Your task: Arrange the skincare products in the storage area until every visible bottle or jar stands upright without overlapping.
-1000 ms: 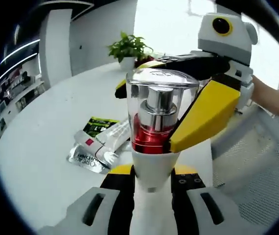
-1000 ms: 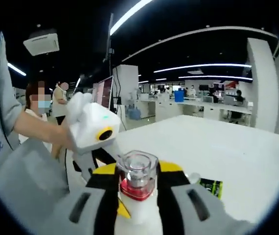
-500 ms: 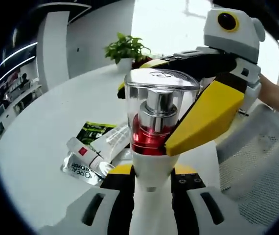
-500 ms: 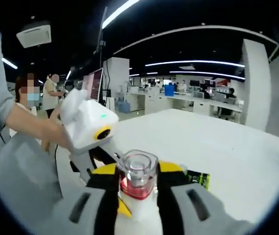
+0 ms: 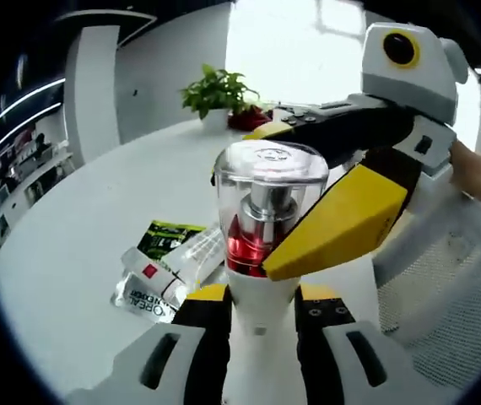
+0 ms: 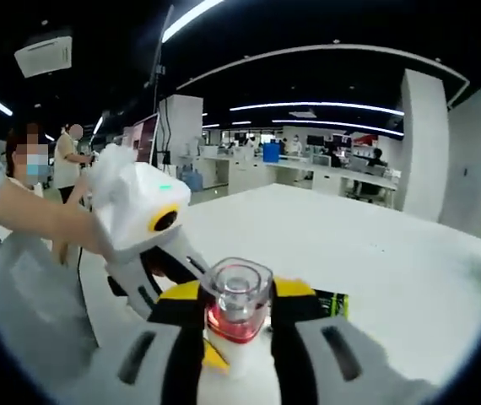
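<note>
A pump bottle [image 5: 266, 219] with a white body, a red core and a clear cap is held up above the table by both grippers. In the left gripper view my left gripper [image 5: 262, 304] is shut on its white base. My right gripper comes in from the right, and its yellow finger [image 5: 337, 224] is pressed against the neck below the cap. In the right gripper view the clear cap [image 6: 237, 291] stands between my right gripper's [image 6: 237, 325] yellow and black jaws, which are shut on it. The left gripper's black jaws [image 6: 160, 268] reach in from the left.
On the white round table [image 5: 72, 245] lie a silver sachet and tubes [image 5: 160, 274] and a green-black packet [image 5: 166, 234], the same packet [image 6: 332, 302] also in the right gripper view. A potted plant [image 5: 217, 89] stands at the far edge. White mesh [image 5: 443, 287] lies to the right. A person's arm [image 6: 34, 215] is at the left.
The bottle's cap has tipped toward the left camera, showing its top face. The right gripper's yellow finger sits lower and flatter. The right gripper view has swung to the right.
</note>
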Motion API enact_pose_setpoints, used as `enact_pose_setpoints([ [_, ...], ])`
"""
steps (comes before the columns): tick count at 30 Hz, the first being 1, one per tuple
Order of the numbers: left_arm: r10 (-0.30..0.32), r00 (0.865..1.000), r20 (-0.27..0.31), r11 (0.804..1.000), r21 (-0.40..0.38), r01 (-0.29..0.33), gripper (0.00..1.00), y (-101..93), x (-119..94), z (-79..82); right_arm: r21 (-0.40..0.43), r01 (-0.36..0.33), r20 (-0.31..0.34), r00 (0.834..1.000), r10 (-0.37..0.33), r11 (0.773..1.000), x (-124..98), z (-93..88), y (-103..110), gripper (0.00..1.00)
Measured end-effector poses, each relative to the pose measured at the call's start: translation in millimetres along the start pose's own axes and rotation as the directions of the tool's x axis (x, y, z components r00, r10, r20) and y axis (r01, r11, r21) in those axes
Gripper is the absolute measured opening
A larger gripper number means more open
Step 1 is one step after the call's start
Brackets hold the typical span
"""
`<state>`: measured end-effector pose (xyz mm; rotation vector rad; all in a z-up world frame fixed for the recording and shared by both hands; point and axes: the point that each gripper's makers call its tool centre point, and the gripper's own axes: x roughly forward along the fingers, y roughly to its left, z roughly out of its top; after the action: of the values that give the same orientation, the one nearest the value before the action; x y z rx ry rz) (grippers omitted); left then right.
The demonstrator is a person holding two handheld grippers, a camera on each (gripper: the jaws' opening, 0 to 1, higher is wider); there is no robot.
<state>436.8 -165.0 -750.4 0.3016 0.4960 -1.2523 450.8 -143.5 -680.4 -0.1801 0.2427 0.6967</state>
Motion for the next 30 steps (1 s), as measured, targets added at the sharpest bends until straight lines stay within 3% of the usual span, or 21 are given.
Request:
enact_pose_setpoints([
  [6, -0.003, 1.000, 0.016, 1.000, 0.006, 0.003, 0.25, 1.7, -0.7, 4.0, -0.010, 0.004, -0.015, 1.000, -0.004, 1.000, 0.0, 0.1, 0.7, 0.30],
  [8, -0.017, 1.000, 0.012, 1.000, 0.017, 0.017, 0.25, 0.6, -0.2, 3.8, -0.058, -0.014, -0.011, 1.000, 0.013, 0.998, 0.4, 1.3, 1.8, 0.31],
  [18, -0.073, 0.997, 0.009, 0.996, 0.046, 0.073, 0.25, 0.2, -0.8, 2.9, -0.087, -0.115, -0.005, 0.993, 0.115, 0.990, 0.9, 7.0, 4.4, 0.32],
  [30, -0.041, 0.999, 0.008, 0.998, 0.054, 0.040, 0.25, 9.7, -2.2, 2.3, -0.066, -0.163, 0.009, 0.986, 0.164, 0.984, 9.1, 8.7, 5.2, 0.30],
])
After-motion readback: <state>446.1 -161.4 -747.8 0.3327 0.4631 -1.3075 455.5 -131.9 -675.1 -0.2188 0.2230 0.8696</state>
